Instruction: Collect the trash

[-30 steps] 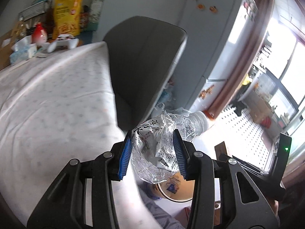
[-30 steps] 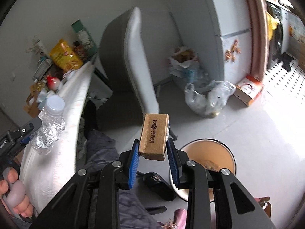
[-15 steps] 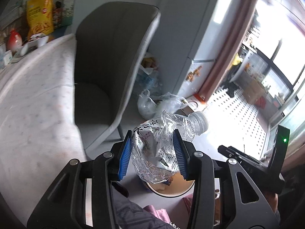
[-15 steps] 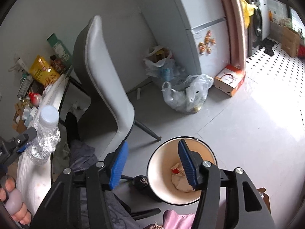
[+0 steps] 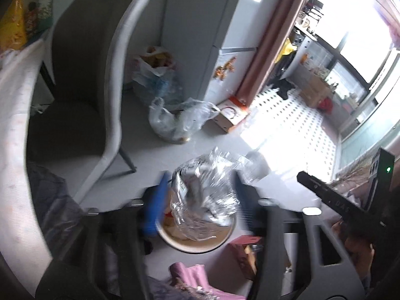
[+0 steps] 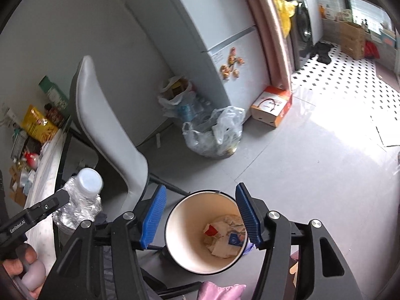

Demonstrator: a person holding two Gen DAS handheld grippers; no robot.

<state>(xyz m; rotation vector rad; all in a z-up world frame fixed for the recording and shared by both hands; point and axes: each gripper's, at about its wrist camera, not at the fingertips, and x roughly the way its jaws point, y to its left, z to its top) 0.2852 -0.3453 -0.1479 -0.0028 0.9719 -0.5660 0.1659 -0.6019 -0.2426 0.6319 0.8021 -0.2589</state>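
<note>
A crushed clear plastic bottle point(image 5: 205, 195) sits between the blue pads of my left gripper point(image 5: 200, 200), right above the round cream trash bin point(image 5: 172, 237). The left wrist view is blurred; the pads look wider apart than the bottle, so I cannot tell if they still grip it. The bottle also shows in the right wrist view point(image 6: 80, 200), held by the left gripper at the left. My right gripper point(image 6: 200, 215) is open and empty over the bin point(image 6: 180, 220), which holds paper scraps.
A grey chair point(image 6: 105, 130) stands left of the bin beside a white-clothed table point(image 5: 15, 150). Filled plastic bags point(image 6: 212, 132) and a cardboard box point(image 6: 272, 110) lie on the floor by a fridge point(image 6: 212, 25).
My right gripper opened and the brown box it held is gone from it. My left gripper carried the bottle from over the table to above the bin, and its pads now look spread.
</note>
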